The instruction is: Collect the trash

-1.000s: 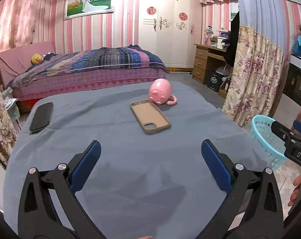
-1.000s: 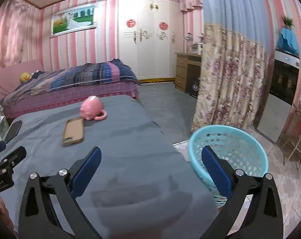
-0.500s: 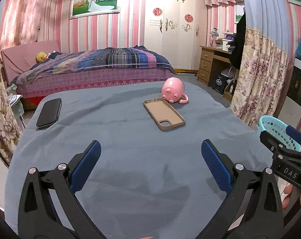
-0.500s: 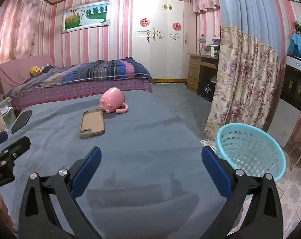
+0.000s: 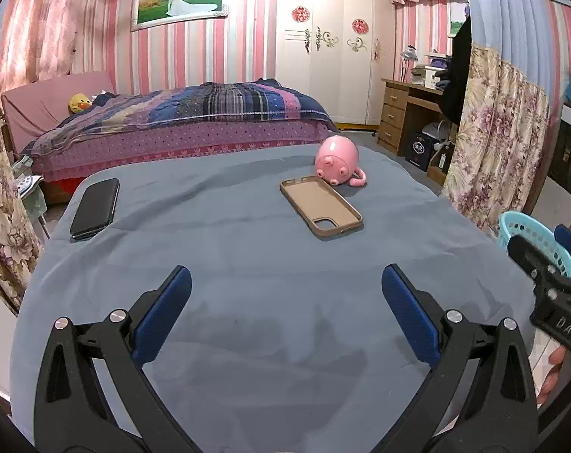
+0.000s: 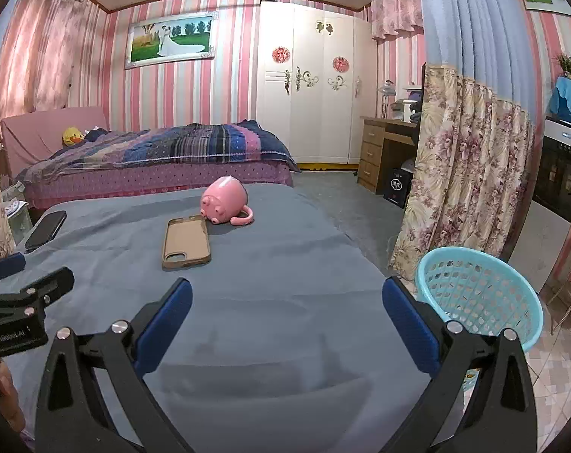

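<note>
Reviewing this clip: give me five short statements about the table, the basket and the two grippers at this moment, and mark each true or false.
1. Both the left gripper and the right gripper are open and hold nothing. True.
2. The pink pig mug stands upright on its base. False: it lies tipped over, with its handle resting on the grey cloth.
3. The tan phone case lies with its hollow side up, right beside the mug. True.
4. The turquoise basket sits on the table. False: it stands on the floor past the table's right edge.
5. The black phone lies inside the tan case. False: it lies apart, near the table's left edge.
</note>
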